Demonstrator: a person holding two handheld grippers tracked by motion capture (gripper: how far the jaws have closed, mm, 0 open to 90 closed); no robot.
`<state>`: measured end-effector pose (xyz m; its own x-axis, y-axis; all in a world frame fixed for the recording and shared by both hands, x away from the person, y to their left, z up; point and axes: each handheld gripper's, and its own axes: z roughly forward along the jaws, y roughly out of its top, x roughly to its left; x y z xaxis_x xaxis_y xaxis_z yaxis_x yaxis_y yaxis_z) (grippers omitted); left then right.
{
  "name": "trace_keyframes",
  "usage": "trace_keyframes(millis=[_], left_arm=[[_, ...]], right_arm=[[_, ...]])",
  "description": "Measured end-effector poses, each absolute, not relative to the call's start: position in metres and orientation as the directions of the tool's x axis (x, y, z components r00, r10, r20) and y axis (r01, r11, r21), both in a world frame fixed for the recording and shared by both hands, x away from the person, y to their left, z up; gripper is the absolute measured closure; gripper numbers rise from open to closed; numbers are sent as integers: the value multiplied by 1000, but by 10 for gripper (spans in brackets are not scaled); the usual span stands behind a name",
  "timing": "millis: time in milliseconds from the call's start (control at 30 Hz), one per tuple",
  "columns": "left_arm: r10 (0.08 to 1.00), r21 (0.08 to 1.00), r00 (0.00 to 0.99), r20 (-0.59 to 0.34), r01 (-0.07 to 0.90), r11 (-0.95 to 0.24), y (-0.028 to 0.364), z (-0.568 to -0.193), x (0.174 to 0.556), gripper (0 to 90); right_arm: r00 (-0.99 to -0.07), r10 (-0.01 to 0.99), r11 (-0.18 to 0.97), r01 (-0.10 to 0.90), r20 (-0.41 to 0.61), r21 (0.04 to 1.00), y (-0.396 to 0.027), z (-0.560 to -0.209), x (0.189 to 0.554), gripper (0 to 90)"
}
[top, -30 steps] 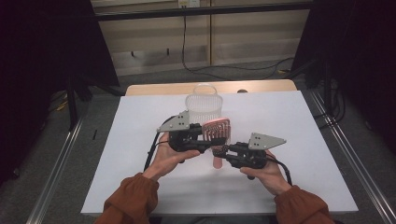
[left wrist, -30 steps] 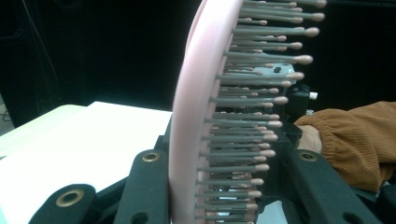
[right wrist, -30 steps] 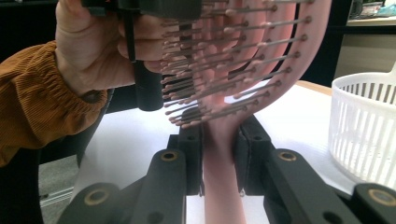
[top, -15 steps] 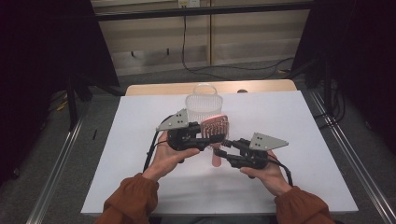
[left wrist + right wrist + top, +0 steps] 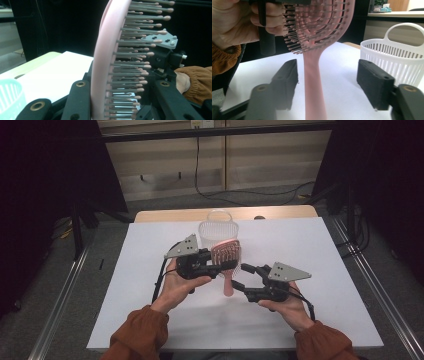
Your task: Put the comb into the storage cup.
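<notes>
the left gripper (image 5: 216,265) has its fingers clamped on the head of the pink hairbrush (image 5: 227,262), 1 finger against the smooth back and the other in among the bristles, as the left gripper view shows. the brush is held up above the white worktop (image 5: 150,245), near its middle, with the head on top, the bristles facing the right hand's side and the handle hanging down. the right gripper (image 5: 243,281) sits just beside the handle; its fingers have just been opening and now stand apart, with the handle between them but touching neither pad, clear gaps on both sides in the right gripper view. the white slatted basket (image 5: 217,227) stands on the worktop just behind the brush, toward the far edge. both hands rest low over the near half of the worktop.
</notes>
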<state>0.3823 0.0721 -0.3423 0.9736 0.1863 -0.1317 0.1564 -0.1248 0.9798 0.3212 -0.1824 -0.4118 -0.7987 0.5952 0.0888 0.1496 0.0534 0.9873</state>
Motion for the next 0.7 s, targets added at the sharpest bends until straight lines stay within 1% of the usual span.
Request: trace_keyframes(millis=[100, 167, 367, 433, 533, 633, 700], left_arm=[[208, 980, 970, -129, 157, -125, 74, -342, 384, 639], [206, 979, 970, -132, 160, -124, 75, -342, 384, 639], [224, 981, 967, -124, 153, -120, 78, -340, 384, 639], [235, 981, 964, -123, 155, -120, 79, -340, 384, 639], [246, 981, 961, -126, 157, -112, 81, -340, 385, 639], [258, 982, 958, -125, 156, -105, 84, -338, 385, 639], [273, 982, 954, -122, 156, -105, 85, -337, 385, 639]], right_arm=[[-790, 607, 57, 151, 86, 987, -183, -412, 320, 267], [-786, 613, 61, 149, 81, 987, -183, -413, 321, 234], [-763, 642, 64, 142, 68, 988, -186, -412, 320, 182], [-751, 657, 64, 143, 66, 988, -188, -412, 319, 140], [-739, 669, 57, 155, 78, 986, -191, -413, 319, 123], [-716, 694, 68, 169, 75, 983, -195, -413, 319, 72], [-707, 703, 70, 167, 70, 983, -198, -413, 319, 65]])
